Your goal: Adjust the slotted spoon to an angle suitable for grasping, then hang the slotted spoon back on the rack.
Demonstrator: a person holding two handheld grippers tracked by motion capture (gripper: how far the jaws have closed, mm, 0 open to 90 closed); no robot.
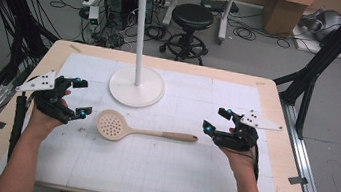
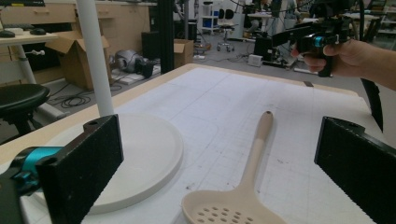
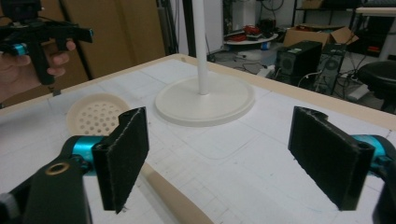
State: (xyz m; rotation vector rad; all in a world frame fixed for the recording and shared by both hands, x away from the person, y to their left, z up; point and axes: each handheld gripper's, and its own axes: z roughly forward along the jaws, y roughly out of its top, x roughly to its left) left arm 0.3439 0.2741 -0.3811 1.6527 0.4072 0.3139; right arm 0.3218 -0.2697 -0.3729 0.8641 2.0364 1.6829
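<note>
A beige slotted spoon (image 1: 138, 131) lies flat on the white gridded mat (image 1: 163, 170), its perforated bowl (image 1: 110, 124) to the left and its handle pointing right. My left gripper (image 1: 81, 97) hovers open just left of the bowl, nothing between its jaws; the left gripper view has the spoon (image 2: 243, 186) ahead of that gripper (image 2: 224, 172). My right gripper (image 1: 216, 120) stands open just right of the handle tip. From the right gripper (image 3: 219, 158) I see the handle (image 3: 173, 198) running under its left jaw to the bowl (image 3: 95, 114).
A white stand with a round base (image 1: 137, 87) and an upright pole (image 1: 141, 26) sits at the back middle of the mat. The wooden table edge (image 1: 301, 160) borders the mat. A black stool (image 1: 192, 18), computer tower and boxes stand on the floor beyond.
</note>
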